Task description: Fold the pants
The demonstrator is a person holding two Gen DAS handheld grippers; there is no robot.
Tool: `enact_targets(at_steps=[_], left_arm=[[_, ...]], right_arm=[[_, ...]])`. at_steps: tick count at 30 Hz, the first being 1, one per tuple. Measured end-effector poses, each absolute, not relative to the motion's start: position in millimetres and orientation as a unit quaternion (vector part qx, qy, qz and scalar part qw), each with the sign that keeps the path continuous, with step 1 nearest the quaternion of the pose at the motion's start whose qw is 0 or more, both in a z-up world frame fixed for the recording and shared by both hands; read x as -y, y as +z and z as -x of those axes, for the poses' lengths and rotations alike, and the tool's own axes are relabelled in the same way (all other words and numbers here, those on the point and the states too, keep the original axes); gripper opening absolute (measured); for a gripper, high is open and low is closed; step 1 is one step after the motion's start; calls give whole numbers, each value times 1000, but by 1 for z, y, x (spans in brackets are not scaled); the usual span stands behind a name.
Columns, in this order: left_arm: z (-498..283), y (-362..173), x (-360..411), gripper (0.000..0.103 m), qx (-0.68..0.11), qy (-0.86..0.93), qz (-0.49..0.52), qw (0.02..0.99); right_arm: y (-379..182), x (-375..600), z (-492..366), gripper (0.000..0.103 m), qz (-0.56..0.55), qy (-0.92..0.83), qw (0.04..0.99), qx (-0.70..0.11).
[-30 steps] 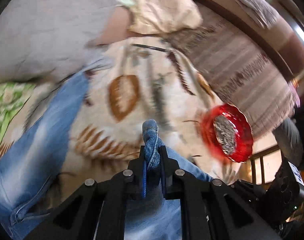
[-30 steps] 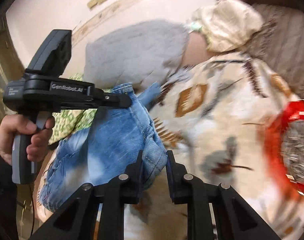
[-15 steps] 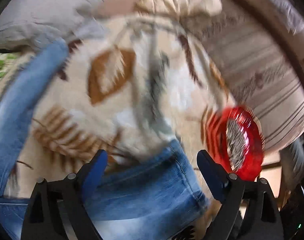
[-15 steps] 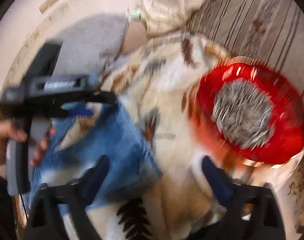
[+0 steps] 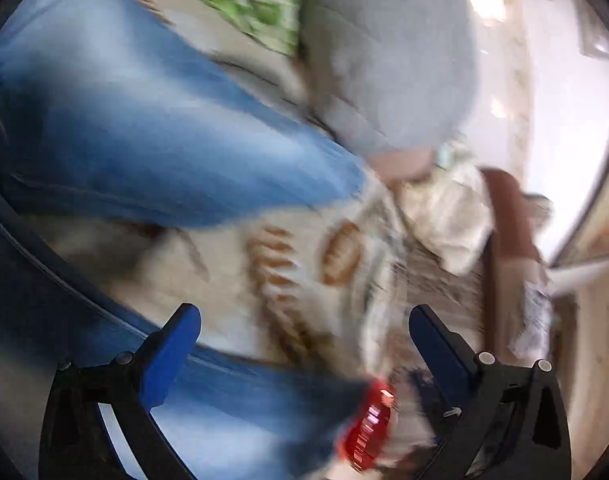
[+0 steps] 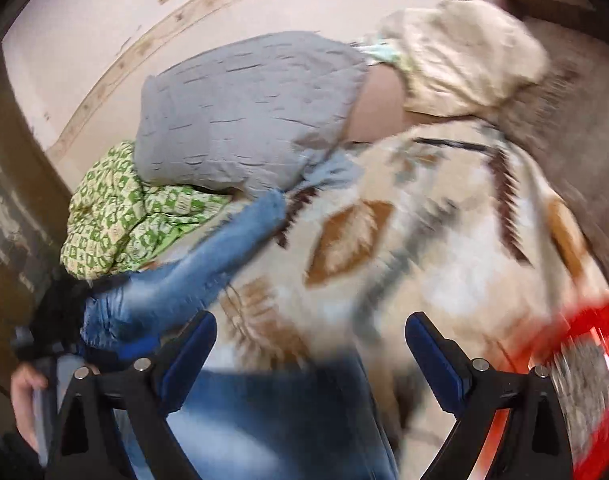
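Just let go of the jeans (image 5: pixel 152 128): left tongs (image 5: pixel 304 352) opening wide w/ nothing gripped, right tongs (image 6: pixel 310 356) spread & empty too, denim now lying loose on the patterned blanket (image 6: pixel 444 248), so fold placed, next regrip probably due.

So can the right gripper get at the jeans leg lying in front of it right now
Probably yes. The right gripper has its jaws spread wide with nothing between them, and the jeans lie just below them on the patterned blanket. The red dish sits off to the side, not in the way.
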State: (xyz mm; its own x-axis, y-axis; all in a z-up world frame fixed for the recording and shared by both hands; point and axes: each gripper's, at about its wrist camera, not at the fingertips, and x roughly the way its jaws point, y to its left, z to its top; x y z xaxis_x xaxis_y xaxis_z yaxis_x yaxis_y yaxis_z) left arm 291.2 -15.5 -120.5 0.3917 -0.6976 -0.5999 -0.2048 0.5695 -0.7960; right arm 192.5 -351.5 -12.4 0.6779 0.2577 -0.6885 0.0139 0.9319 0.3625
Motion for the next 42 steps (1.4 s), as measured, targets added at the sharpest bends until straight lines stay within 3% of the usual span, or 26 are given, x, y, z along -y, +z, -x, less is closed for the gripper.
enact_targets(at_steps=[4,13,14,15,16,17,19,31,37,38,39,40,41,42], left_arm=[[-311,-133,9,103,-518,-114,419,737],[-325,-161,-3,103,-473,-69,492,727],[-324,-160,-3,99,-468,-77,494,729],[-324,-160,-3,68,-464,-88,493,731],[-325,-162,-1,38,-472,-94,480,734],[-328,-163,2,0,-491,-95,466,730],[-324,-161,5,0,-485,-124,471,726],[-279,-72,70,0,-445,-251,372,775],[-264,-62,85,4,-466,-246,273,805],[-265,-62,87,23,-470,-244,244,813],[-266,-62,87,65,-472,-242,221,818],[-263,-62,88,86,-474,-237,178,829],[-258,-62,87,99,-468,-240,150,837],[-252,-61,86,99,-459,-247,119,845]], right_arm=[[-26,333,-265,97,-146,111,892,-412],[-83,282,-407,97,-127,132,861,-474],[-91,276,-418,92,-128,134,855,-485],[-99,271,-426,81,-132,141,847,-495],[-105,265,-430,41,-130,152,840,-505],[-107,261,-430,25,-120,153,835,-514],[-100,253,-420,20,-80,153,842,-511],[43,278,-316,18,3,164,870,-466],[28,313,-293,18,-18,140,854,-501],[20,317,-294,18,-24,141,850,-507],[12,318,-295,18,-29,139,847,-512],[6,318,-297,18,-30,138,846,-515],[1,318,-299,18,-32,136,845,-516],[-3,320,-302,18,-38,134,844,-517]])
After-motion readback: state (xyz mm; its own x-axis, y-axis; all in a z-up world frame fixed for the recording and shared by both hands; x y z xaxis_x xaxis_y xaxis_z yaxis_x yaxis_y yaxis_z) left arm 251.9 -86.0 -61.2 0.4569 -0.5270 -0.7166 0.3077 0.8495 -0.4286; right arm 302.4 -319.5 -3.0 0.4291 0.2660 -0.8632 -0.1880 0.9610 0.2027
